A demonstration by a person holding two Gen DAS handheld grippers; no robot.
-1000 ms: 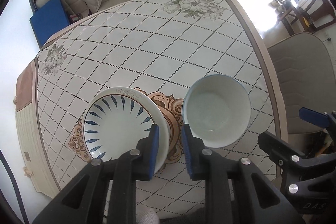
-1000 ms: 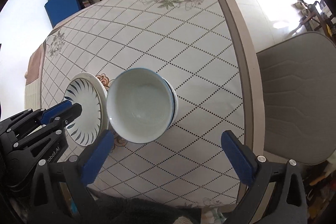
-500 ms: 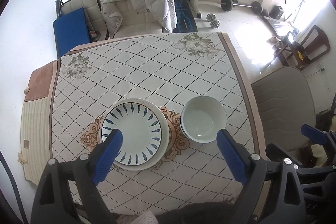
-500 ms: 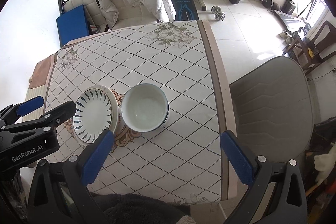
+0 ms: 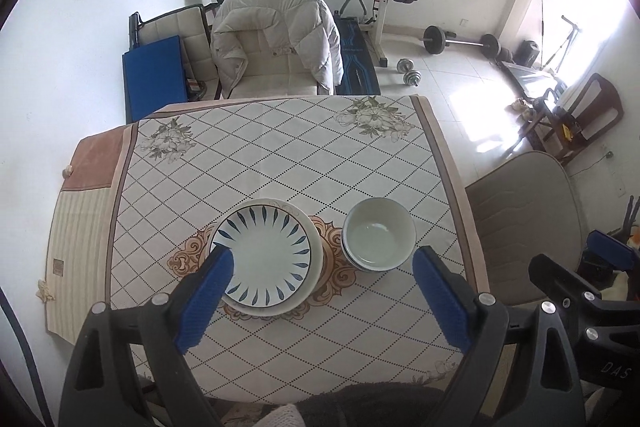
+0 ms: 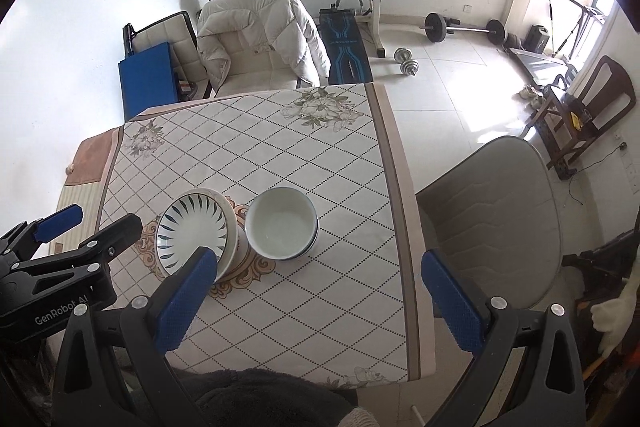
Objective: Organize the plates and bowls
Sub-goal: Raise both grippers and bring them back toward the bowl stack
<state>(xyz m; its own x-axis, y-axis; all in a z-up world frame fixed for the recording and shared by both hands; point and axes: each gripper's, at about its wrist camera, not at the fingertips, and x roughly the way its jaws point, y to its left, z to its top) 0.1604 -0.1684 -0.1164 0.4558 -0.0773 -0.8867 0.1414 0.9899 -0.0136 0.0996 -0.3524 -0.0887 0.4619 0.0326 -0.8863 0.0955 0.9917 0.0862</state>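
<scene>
A stack of plates (image 5: 266,259), the top one white with blue leaf strokes, sits near the table's front middle; it also shows in the right wrist view (image 6: 196,233). Right of it stand stacked white bowls with blue rims (image 5: 378,235), also in the right wrist view (image 6: 282,229). My left gripper (image 5: 320,301) is open and empty, held high above the table's near edge. My right gripper (image 6: 316,299) is open and empty, high above the table to the right. Each gripper shows in the other's view, the left one (image 6: 60,251) and the right one (image 5: 576,275).
The table (image 5: 280,155) has a diamond-patterned cloth. A grey chair (image 5: 528,223) stands at its right side, a chair with a white jacket (image 5: 276,39) at its far side. A blue mat (image 5: 154,75), a barbell rack and dumbbells (image 5: 408,71) lie beyond.
My left gripper opened, letting go of the plate rim, and both grippers rose up and back from the table. The plates and bowls stay in place.
</scene>
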